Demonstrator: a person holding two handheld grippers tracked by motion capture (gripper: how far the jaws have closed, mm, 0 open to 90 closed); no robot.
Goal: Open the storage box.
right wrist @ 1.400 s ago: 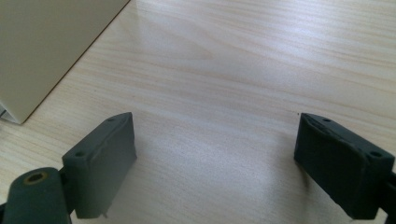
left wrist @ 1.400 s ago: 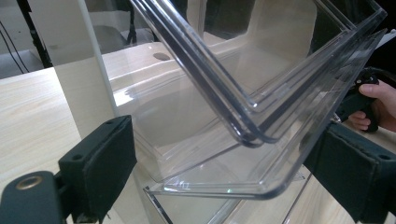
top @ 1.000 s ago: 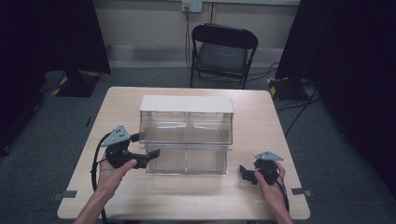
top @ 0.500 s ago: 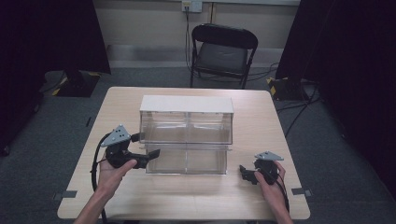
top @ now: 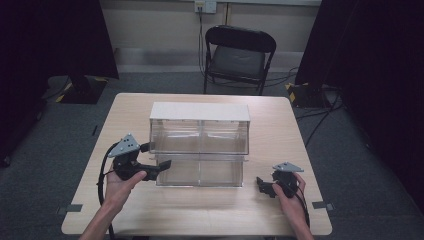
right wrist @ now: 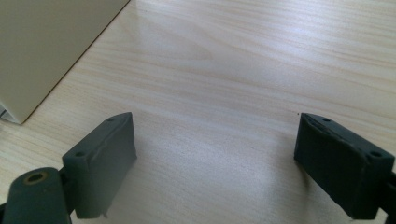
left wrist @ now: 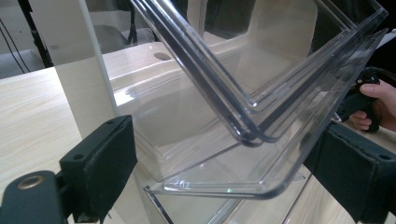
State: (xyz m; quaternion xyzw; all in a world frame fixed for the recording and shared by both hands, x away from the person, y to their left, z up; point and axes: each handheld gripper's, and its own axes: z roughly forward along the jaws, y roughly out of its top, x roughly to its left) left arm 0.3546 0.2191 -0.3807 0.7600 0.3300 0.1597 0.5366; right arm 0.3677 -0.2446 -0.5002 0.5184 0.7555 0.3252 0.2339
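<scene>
Two hand-held grippers sit low over the pale wooden counter point(top: 280, 125). The left gripper point(top: 159, 167), held in the person's left hand point(top: 120, 182) at about eight o'clock on the counter, points toward three o'clock with its grey plate tilted up; its jaws are spread wide around the lower left corner of the clear plastic two-tier drawer cabinet with a white top point(top: 200, 142), and in the left gripper view the transparent drawer's rounded lip point(left wrist: 243, 186) lies between them, apart from both pads. The right gripper point(top: 262, 185), held in the right hand point(top: 290, 195) at about four o'clock, points toward nine o'clock, its jaws likewise parted over bare wood with nothing between them.

Layered clear walls in the left gripper view make it hard to tell which panel belongs to which drawer, and the cabinet's contents cannot be made out. The right gripper view cuts the cabinet's cream side panel point(right wrist: 51, 42) off at the upper left.

The cabinet stands at the counter's centre, its lower drawer pulled slightly toward six o'clock. Open wood runs along the six o'clock edge between the hands, and more lies at three o'clock.
</scene>
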